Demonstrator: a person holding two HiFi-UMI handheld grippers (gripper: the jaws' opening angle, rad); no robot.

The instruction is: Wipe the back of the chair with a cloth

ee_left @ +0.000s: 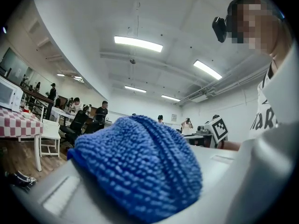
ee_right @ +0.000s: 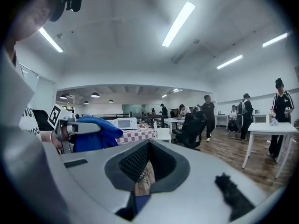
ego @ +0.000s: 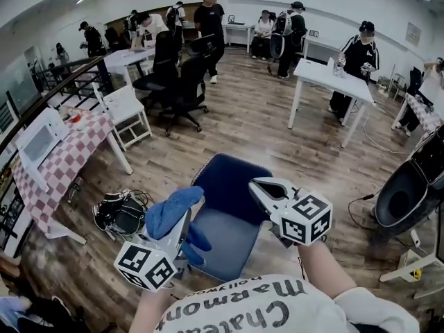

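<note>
A blue padded chair stands just in front of me on the wood floor, seen from above. My left gripper hovers over the chair's left side, shut on a bunched blue cloth. That cloth fills the left gripper view, bulging up out of the jaws. My right gripper hangs over the chair's right side, shut, with nothing in it. In the right gripper view its jaws meet at a thin slit, and the cloth shows at the left.
A checkered table with a microwave and a white chair stand at the left. A bag with cables lies on the floor beside the blue chair. Black office chairs, a white table and several people are further back.
</note>
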